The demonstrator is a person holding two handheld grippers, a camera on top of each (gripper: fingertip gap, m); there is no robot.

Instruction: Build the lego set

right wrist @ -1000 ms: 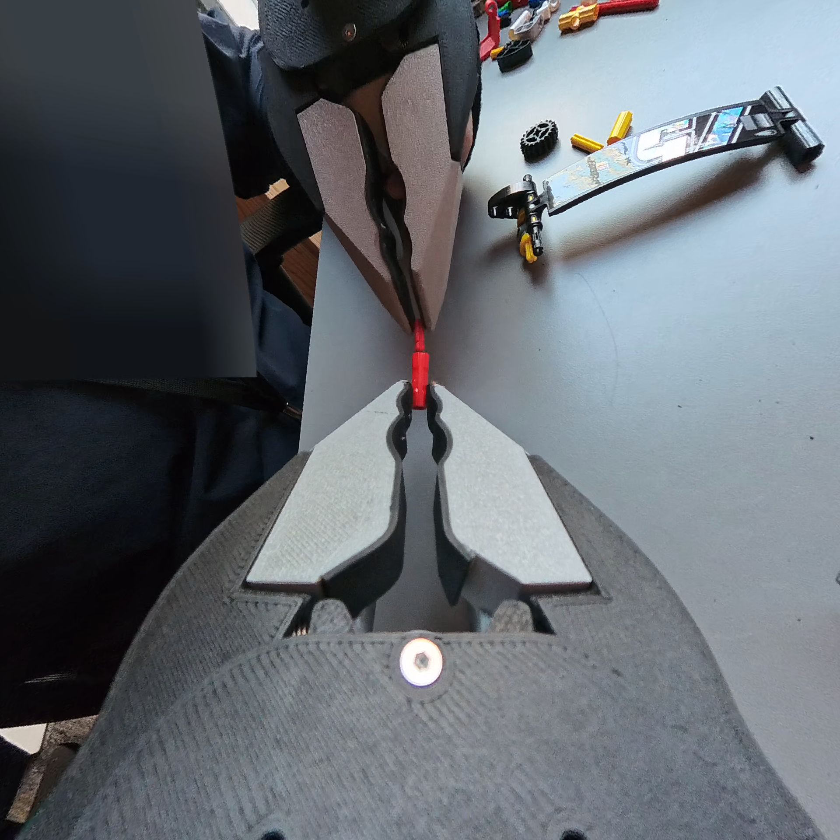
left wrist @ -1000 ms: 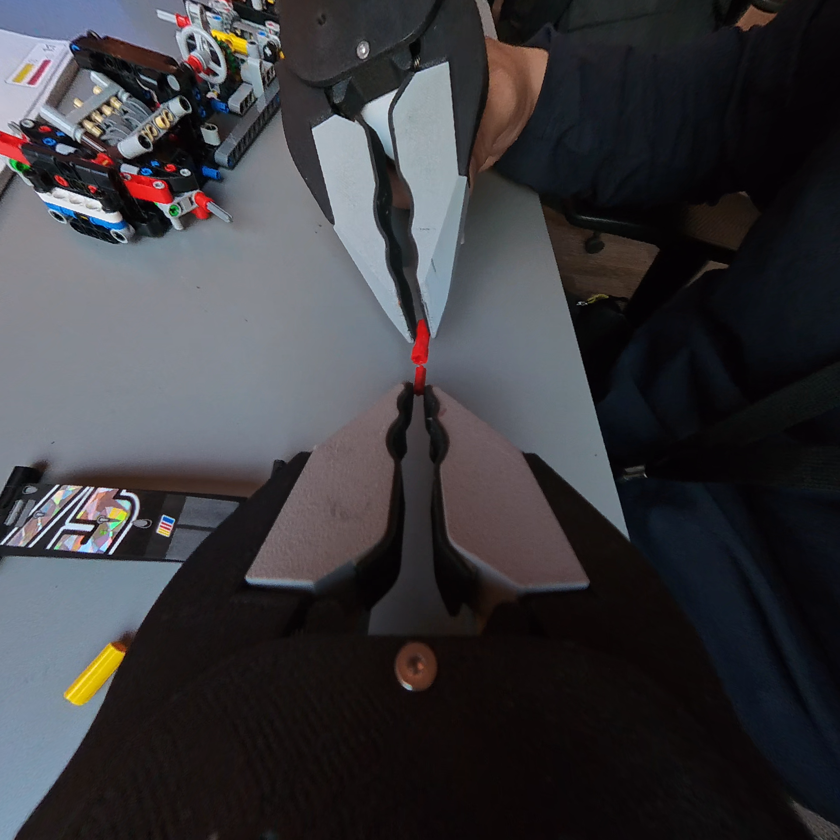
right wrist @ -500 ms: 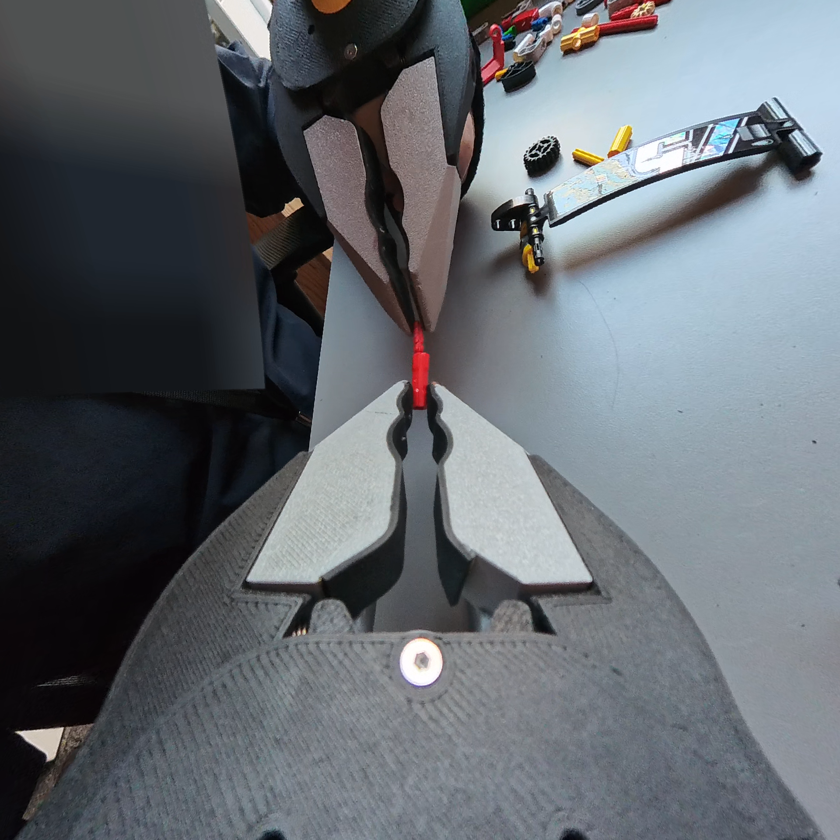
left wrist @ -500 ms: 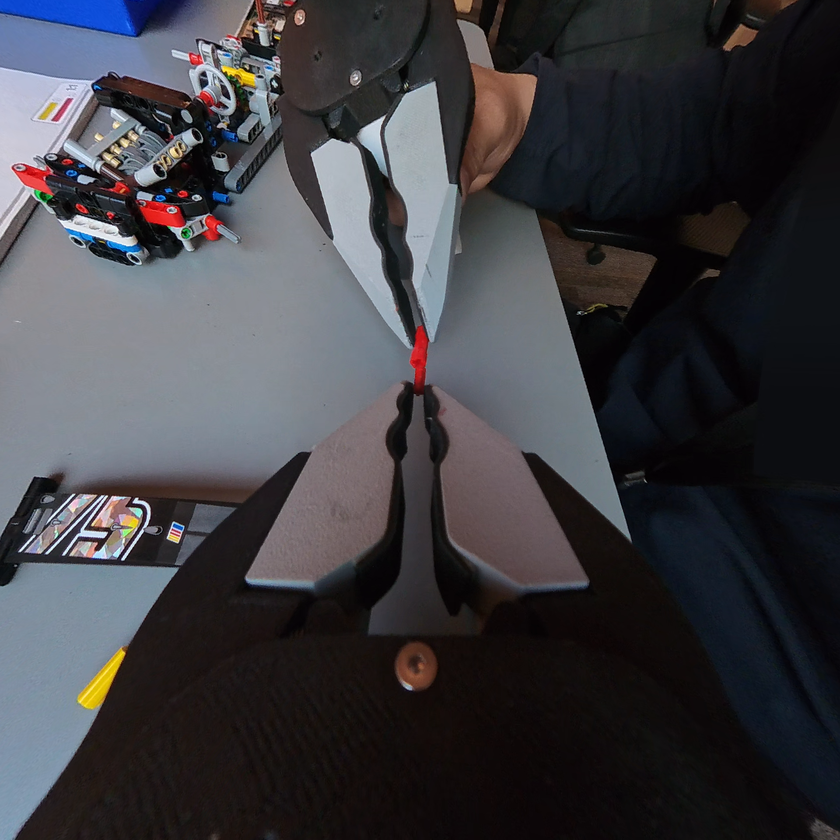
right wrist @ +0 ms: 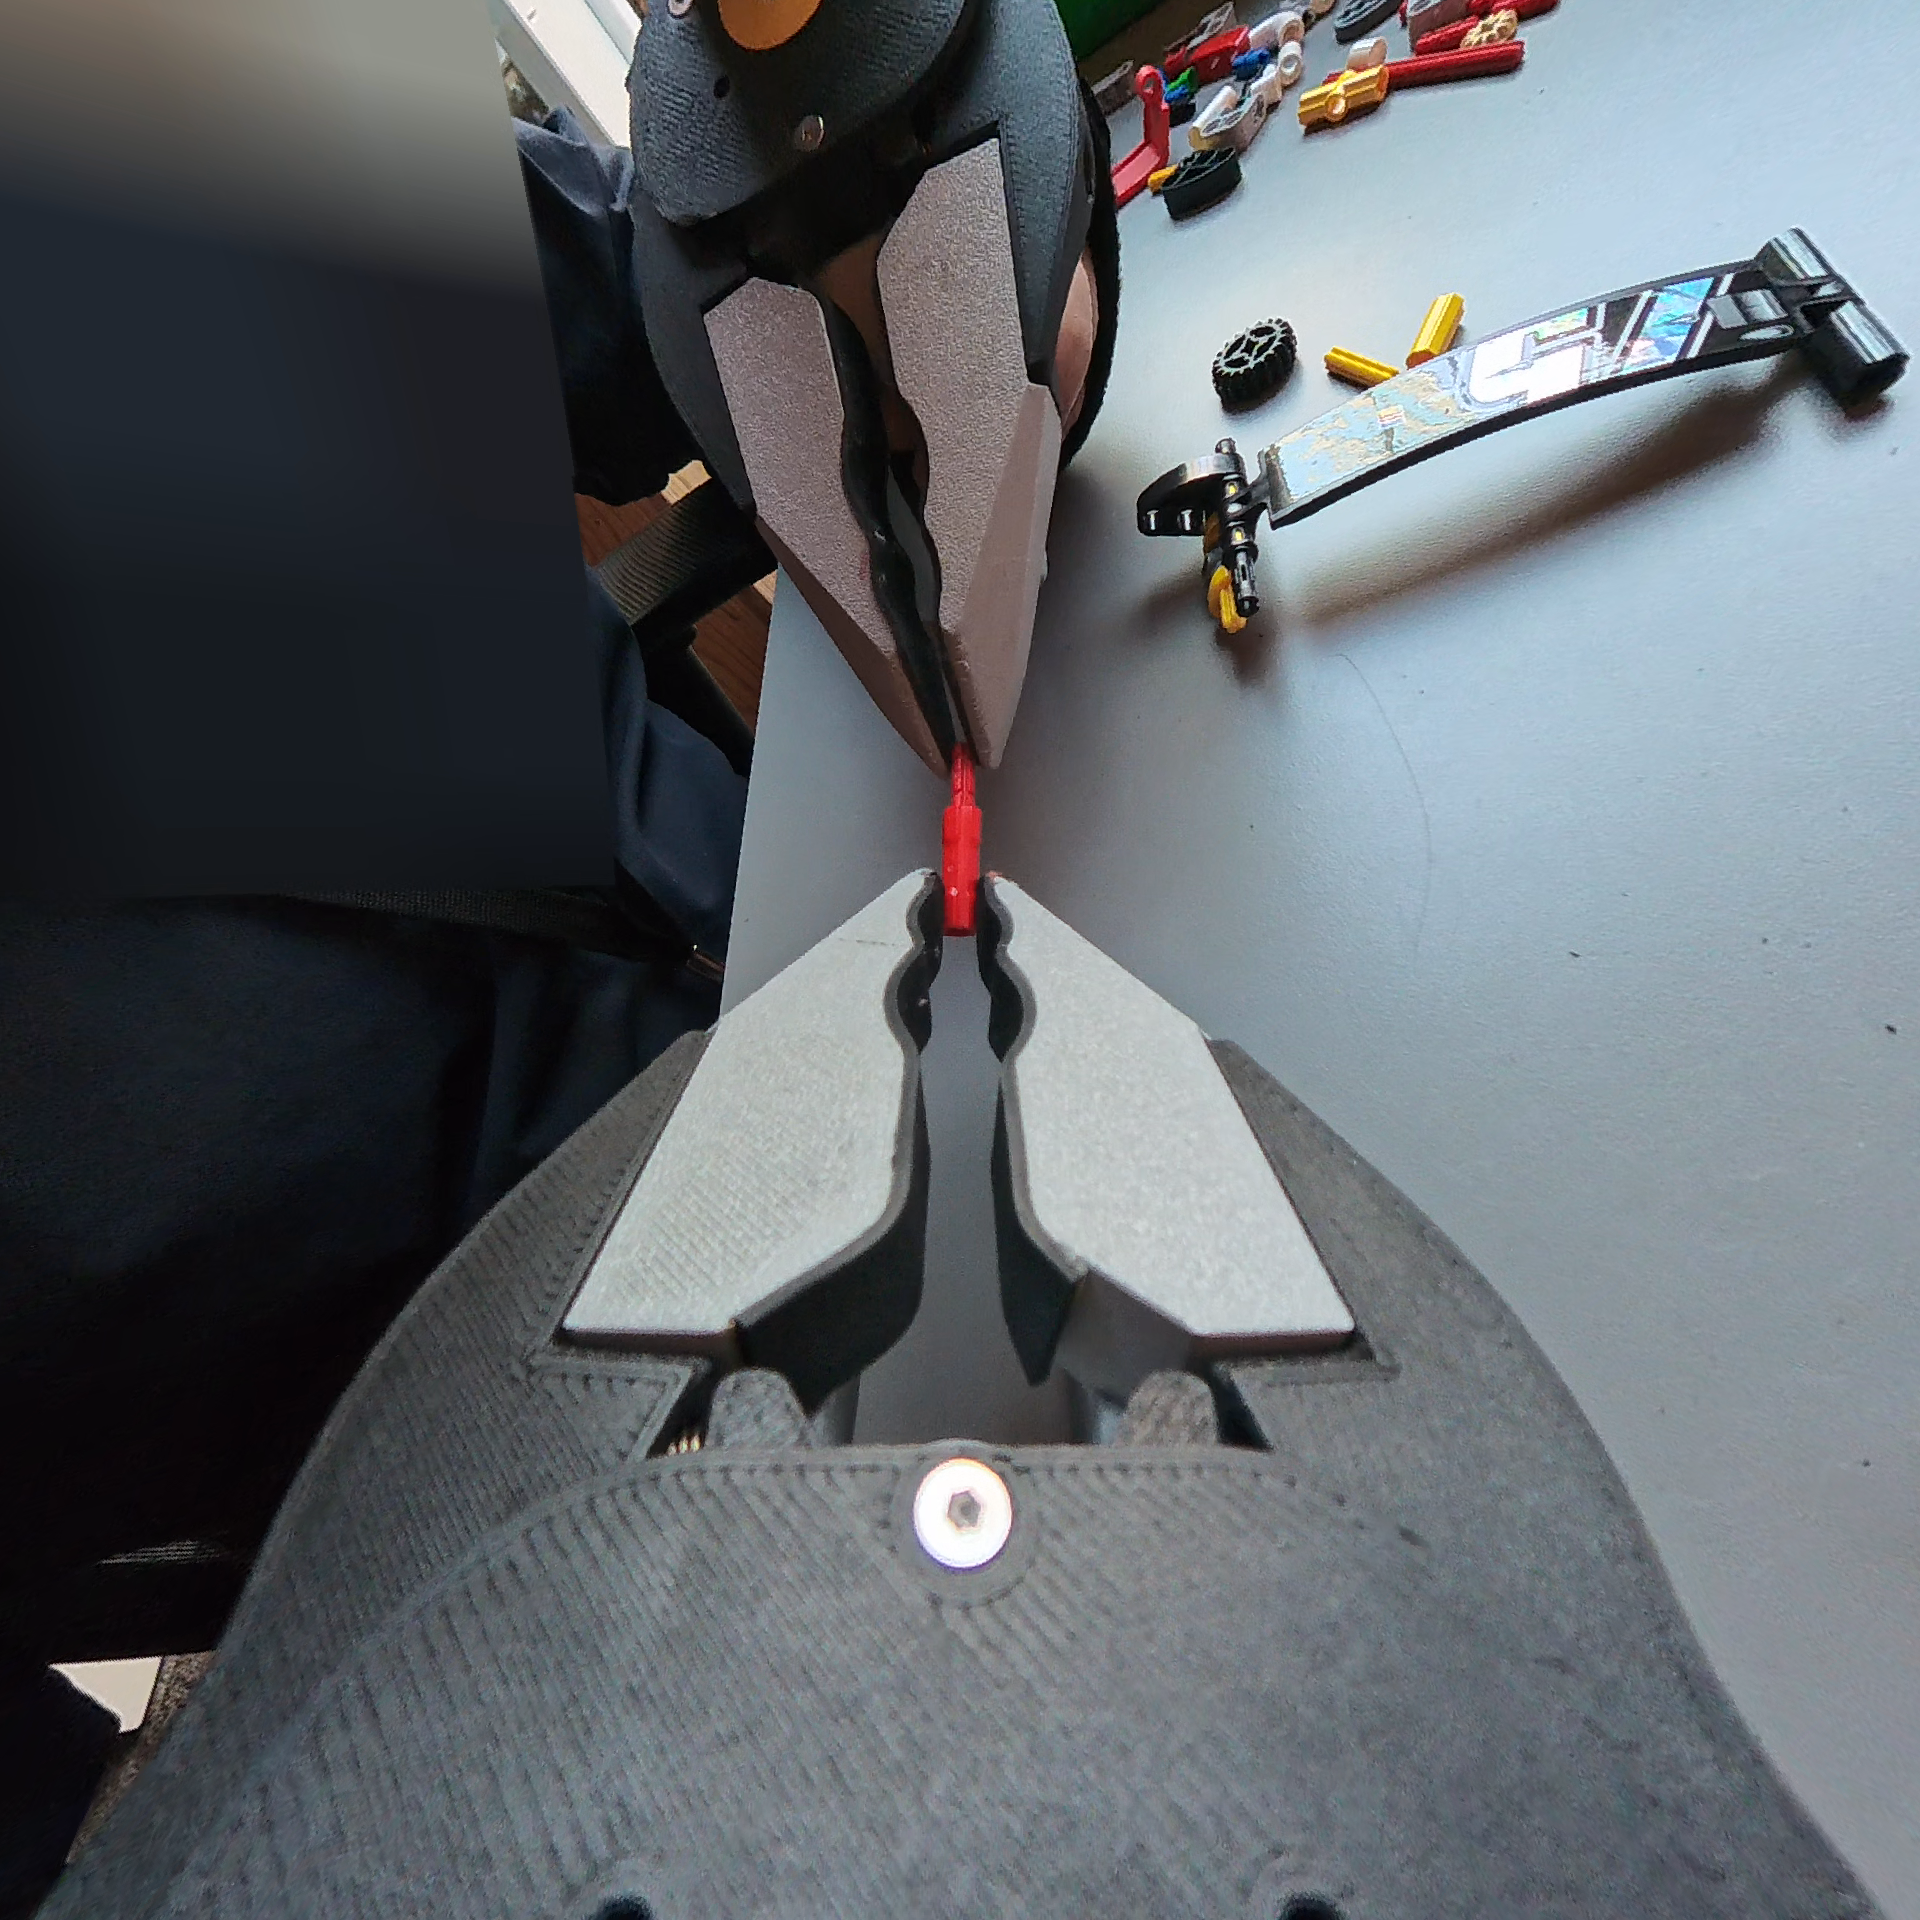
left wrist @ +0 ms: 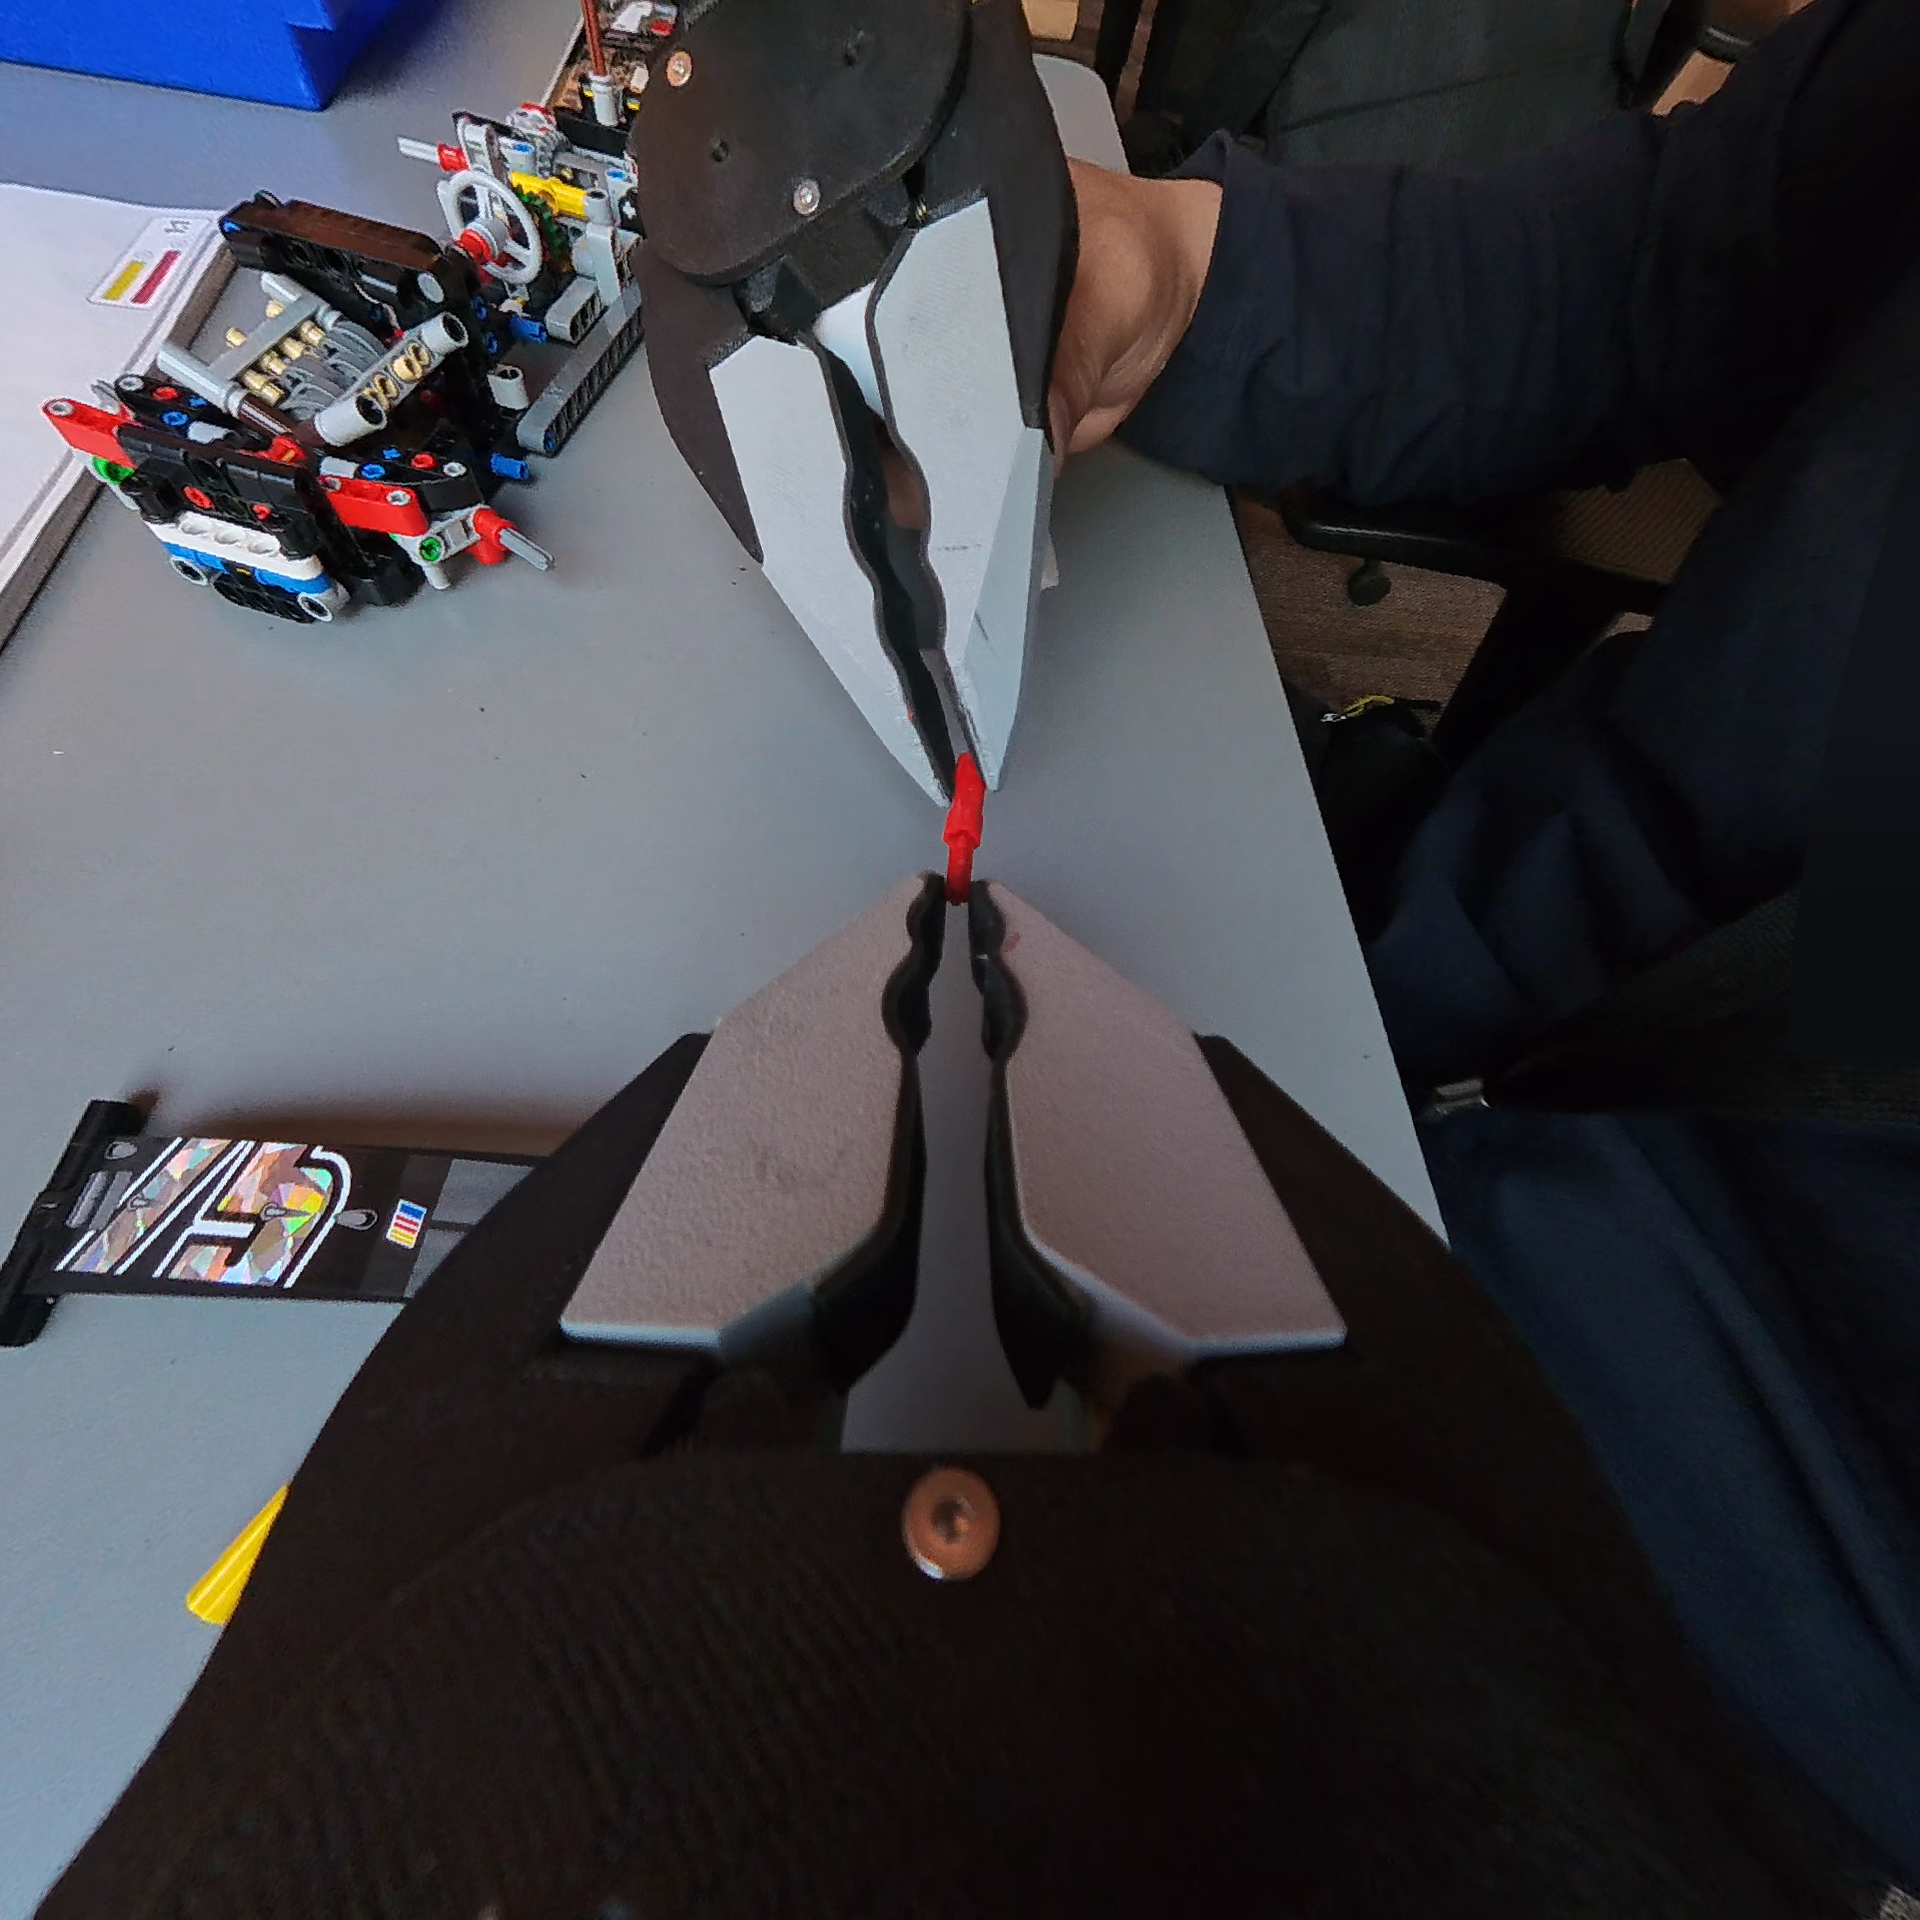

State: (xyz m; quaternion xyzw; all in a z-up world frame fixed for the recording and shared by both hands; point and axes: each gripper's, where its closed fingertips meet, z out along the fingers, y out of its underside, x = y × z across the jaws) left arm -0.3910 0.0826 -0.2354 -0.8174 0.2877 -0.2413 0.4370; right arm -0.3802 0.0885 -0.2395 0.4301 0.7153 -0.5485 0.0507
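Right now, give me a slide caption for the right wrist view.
Two handheld grippers, right and left, pinch opposite ends of one small red pin above a grey table.

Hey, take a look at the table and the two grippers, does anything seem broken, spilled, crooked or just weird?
Nothing looks damaged or spilled. Both grippers pinch one small red pin from opposite ends: the left gripper on its thin end, the right gripper on its thick end, held above the grey table. Loose building-toy parts lie scattered.
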